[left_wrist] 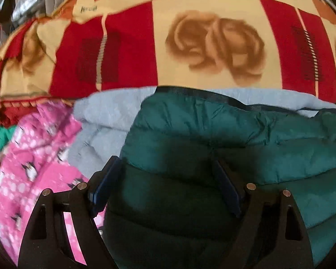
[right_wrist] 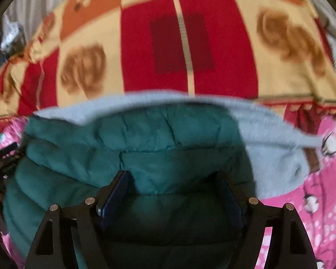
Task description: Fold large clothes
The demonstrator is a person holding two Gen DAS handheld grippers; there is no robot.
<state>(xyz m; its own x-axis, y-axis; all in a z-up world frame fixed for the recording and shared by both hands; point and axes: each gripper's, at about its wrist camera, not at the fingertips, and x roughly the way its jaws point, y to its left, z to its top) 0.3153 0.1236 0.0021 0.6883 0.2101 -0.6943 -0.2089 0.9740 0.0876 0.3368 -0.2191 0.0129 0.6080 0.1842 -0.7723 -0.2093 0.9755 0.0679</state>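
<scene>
A dark green puffer jacket (left_wrist: 212, 134) with a pale blue fleece lining (left_wrist: 105, 112) lies on a bed. My left gripper (left_wrist: 165, 163) is open just above the jacket's quilted surface, fingers apart on either side of a seam. In the right wrist view the same jacket (right_wrist: 145, 139) fills the middle, its blue lining (right_wrist: 268, 139) showing along the far and right edges. My right gripper (right_wrist: 172, 177) is open too, held close over the jacket with nothing between its fingers.
A pink patterned sheet (left_wrist: 33, 157) lies under the jacket, also at the right in the right wrist view (right_wrist: 313, 201). A red, cream and orange checked blanket (left_wrist: 190, 44) covers the bed beyond. Grey clothes (left_wrist: 33, 0) are piled at the far left.
</scene>
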